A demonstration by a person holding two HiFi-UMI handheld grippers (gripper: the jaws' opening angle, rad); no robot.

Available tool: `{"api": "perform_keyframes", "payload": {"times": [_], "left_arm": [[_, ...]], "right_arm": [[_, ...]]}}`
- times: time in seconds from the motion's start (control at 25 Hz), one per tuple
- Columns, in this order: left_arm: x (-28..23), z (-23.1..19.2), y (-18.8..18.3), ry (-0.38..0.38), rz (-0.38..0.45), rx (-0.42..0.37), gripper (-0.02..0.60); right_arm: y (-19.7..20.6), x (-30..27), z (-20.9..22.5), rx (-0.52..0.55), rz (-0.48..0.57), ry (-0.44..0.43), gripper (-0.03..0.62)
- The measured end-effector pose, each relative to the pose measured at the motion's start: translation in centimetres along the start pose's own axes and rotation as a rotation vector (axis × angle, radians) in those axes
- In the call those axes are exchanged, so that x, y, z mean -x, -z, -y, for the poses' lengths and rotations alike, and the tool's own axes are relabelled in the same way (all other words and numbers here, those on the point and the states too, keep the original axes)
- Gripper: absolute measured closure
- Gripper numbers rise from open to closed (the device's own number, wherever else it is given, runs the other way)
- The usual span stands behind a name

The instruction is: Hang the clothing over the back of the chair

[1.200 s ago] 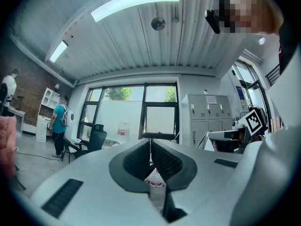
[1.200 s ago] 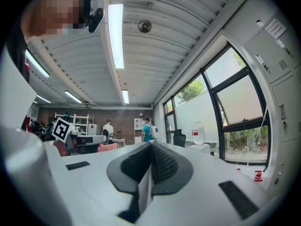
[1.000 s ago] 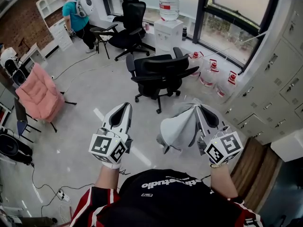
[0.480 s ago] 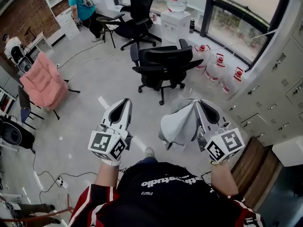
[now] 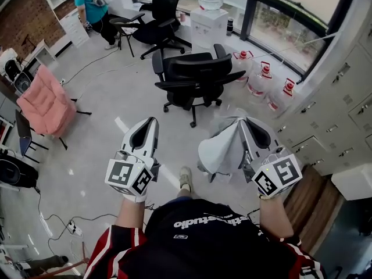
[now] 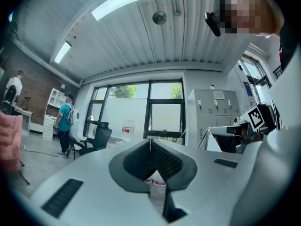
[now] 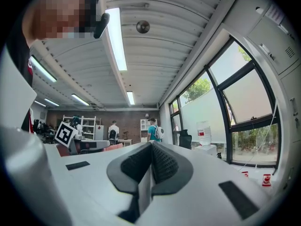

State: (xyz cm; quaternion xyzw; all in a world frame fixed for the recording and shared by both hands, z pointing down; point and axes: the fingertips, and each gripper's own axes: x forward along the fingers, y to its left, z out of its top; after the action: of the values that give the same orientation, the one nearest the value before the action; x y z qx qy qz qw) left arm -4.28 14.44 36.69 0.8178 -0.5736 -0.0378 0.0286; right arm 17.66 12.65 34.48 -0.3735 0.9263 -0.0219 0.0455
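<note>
1. Compared with 1 second ago, a light shoe (image 5: 185, 179) now shows on the floor (image 5: 104, 127) between the 2 grippers. It was out of view then.
2. The black office chair (image 5: 195, 77) sits slightly higher in the head view than before. The person in a teal shirt (image 5: 93, 7) has shifted toward the top edge.
3. The right gripper (image 5: 239, 121) is unchanged, with its jaws clamped on a fold of the grey garment (image 5: 220, 151). The right gripper view shows a thin grey strip of cloth pinched between ribbed black pads (image 7: 164, 164).
4. The garment drapes as it did before, in a loose, cone-like fall off the gripper's inner side. It hangs in the air above the floor, well apart from the office chair and not touching it.
5. The left gripper (image 5: 152, 121) has its jaws closed tip to tip with nothing between them. A teardrop-shaped gap stays open behind the tips.
6. Materials and shapes:
   - Both grippers have smooth white shells, black textured pad linings and a cube with square markers at the rear.
   - The garment is soft, matte and lightly creased.
   - The office chair is black with mesh-like padding, armrests and a star base on castors.
   - The floor is glossy pale grey.
   - The pink chair (image 5: 43, 106) at left looks plush.
   - The clear water jugs (image 5: 264, 77) have red caps and stand near the grey metal lockers (image 5: 343, 115).
</note>
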Motion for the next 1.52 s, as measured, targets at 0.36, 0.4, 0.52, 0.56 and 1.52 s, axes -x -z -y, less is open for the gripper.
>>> {"api": "perform_keyframes", "payload": {"times": [0.36,0.4,0.52,0.56,1.52], "left_arm": [[-7.3,-7.6,-1.2,-0.018,0.018,-0.011,0.554],[-8.3,-8.4,-1.5,-0.017,0.020,-0.017,0.554],[-11.5,-10.9,-2.2,-0.012,0.018,-0.028,0.554],[-12.4,-11.7,-2.4,-0.010,0.017,-0.031,0.554],[-23.8,-24.4,-3.7,0.089,0.040,0.029,0.554]], "right_arm": [[0.4,-7.9,4.4,0.001,-0.006,0.034,0.579],[0.4,-9.0,5.0,0.003,-0.004,0.041,0.579],[0.4,-12.6,6.7,0.000,-0.006,0.061,0.579],[0.3,-13.8,7.1,-0.003,-0.006,0.065,0.579],[-2.2,-30.7,10.5,0.075,-0.019,0.109,0.579]]}}
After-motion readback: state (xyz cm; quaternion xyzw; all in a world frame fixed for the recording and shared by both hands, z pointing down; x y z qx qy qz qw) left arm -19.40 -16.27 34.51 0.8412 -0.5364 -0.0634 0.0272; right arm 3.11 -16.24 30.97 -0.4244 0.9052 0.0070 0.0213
